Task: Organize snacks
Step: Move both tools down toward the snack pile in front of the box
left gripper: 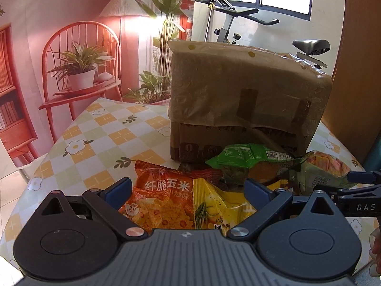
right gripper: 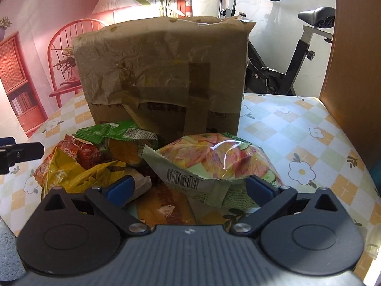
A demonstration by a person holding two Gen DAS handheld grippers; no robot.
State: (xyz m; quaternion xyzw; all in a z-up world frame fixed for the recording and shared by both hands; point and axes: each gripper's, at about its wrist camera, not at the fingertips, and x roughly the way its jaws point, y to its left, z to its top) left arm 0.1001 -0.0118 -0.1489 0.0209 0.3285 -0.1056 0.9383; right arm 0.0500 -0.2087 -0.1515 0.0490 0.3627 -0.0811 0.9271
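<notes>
A pile of snack bags lies on the table in front of a taped cardboard box. In the left wrist view an orange corn-chip bag and a yellow bag lie between the open fingers of my left gripper, with a green bag behind. In the right wrist view a pale green chip bag lies between the open fingers of my right gripper, over an orange packet. The yellow bag and green bag lie to its left. Neither gripper holds anything.
The table has a checked floral cloth. A wooden panel stands at the right edge. An exercise bike stands behind the table. The right gripper's finger shows at the right of the left view.
</notes>
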